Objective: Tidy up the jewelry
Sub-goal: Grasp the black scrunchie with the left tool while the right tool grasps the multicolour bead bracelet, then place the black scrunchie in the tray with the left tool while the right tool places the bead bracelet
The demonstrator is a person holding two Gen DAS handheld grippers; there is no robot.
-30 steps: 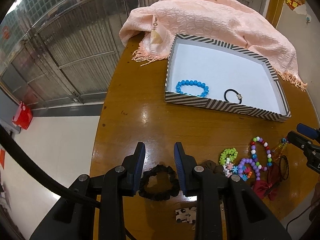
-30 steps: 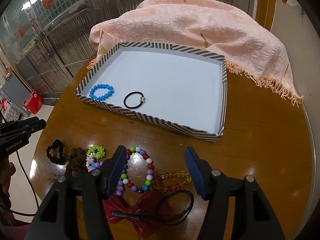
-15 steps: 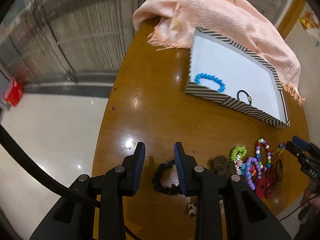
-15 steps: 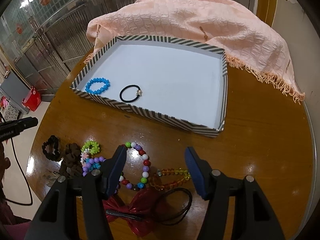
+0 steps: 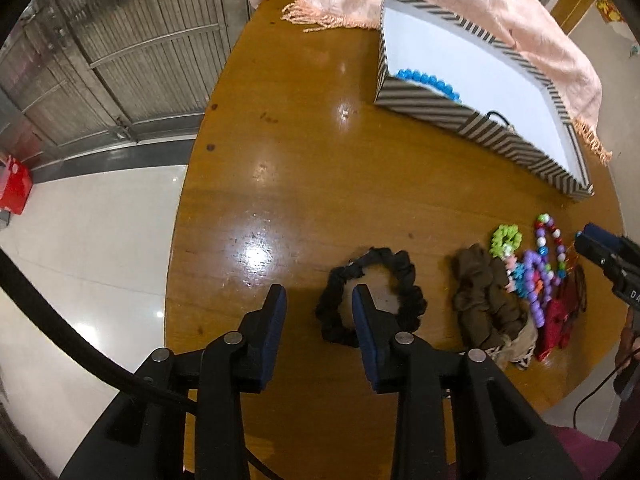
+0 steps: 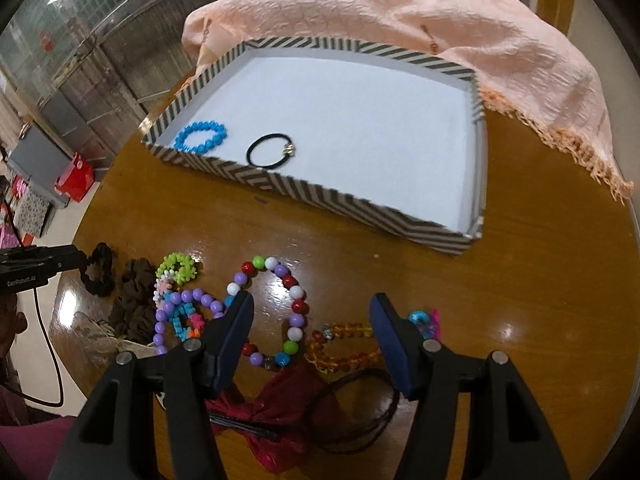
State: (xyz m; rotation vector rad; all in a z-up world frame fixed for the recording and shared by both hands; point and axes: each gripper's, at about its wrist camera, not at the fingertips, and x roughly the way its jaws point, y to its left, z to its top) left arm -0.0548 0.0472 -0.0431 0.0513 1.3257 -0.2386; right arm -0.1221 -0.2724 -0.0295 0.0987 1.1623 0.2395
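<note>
A black scrunchie (image 5: 404,272) lies on the round wooden table (image 5: 304,168). My left gripper (image 5: 319,297) is open low over it, the right finger inside its ring, the left finger outside. My right gripper (image 6: 311,307) is open above a multicoloured bead bracelet (image 6: 294,308) and an amber bead bracelet (image 6: 344,344). The striped tray (image 6: 304,192) holds a blue bead bracelet (image 6: 200,138) and a black hair tie (image 6: 272,152). A brown scrunchie (image 5: 480,296), green and purple bead pieces (image 6: 180,280) and a red bow (image 6: 280,412) lie in the pile.
A peach scarf (image 6: 400,20) is draped behind and beside the tray. The table edge curves close on the left, with white floor (image 5: 80,240) below. A red object (image 5: 14,184) sits on the floor by a metal gate.
My left gripper has dropped lower and shifted left, so its right finger now sits inside the black scrunchie's ring. My right gripper has moved closer to the bead bracelets.
</note>
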